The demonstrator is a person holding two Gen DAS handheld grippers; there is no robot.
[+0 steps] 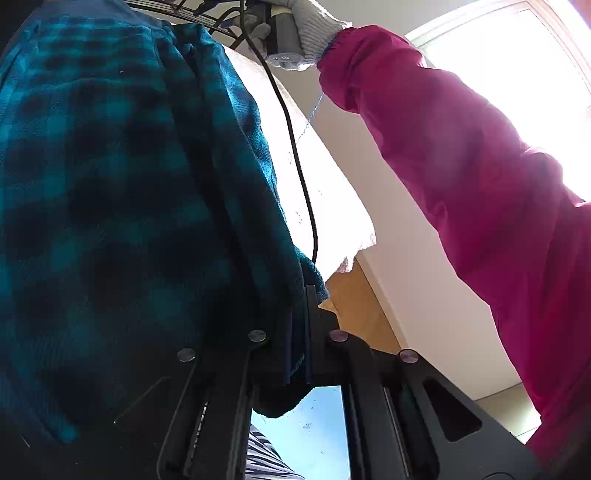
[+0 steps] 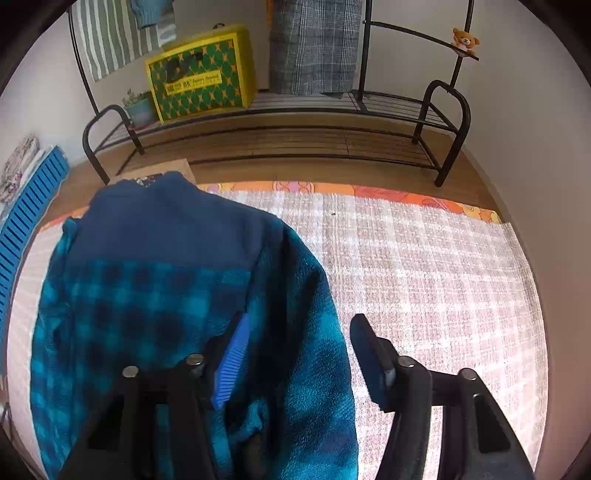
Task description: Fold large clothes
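A teal and dark plaid fleece jacket [image 1: 110,184] with a navy yoke hangs in front of the left wrist camera. My left gripper [image 1: 299,332] is shut on a fold of it, with fabric bunched between the pads. In the right wrist view the same jacket [image 2: 147,295] hangs above a woven mat. My right gripper [image 2: 300,321] stands open and points steeply down. The jacket's right side lies between its blue-ribbed left pad [image 2: 232,362] and the dark right finger [image 2: 369,354], and neither presses on it. A person's magenta sleeve [image 1: 461,166] and white glove [image 1: 314,33] reach across the top of the left wrist view.
A pink and white woven mat [image 2: 424,277] covers the floor, orange-edged at its far side. Behind it stands a black metal rack [image 2: 443,110] with a yellow and green box [image 2: 199,74], a small plant pot [image 2: 138,107], a hanging grey plaid garment [image 2: 314,44] and a teddy bear [image 2: 465,40]. A blue slatted crate [image 2: 29,221] lies at the left.
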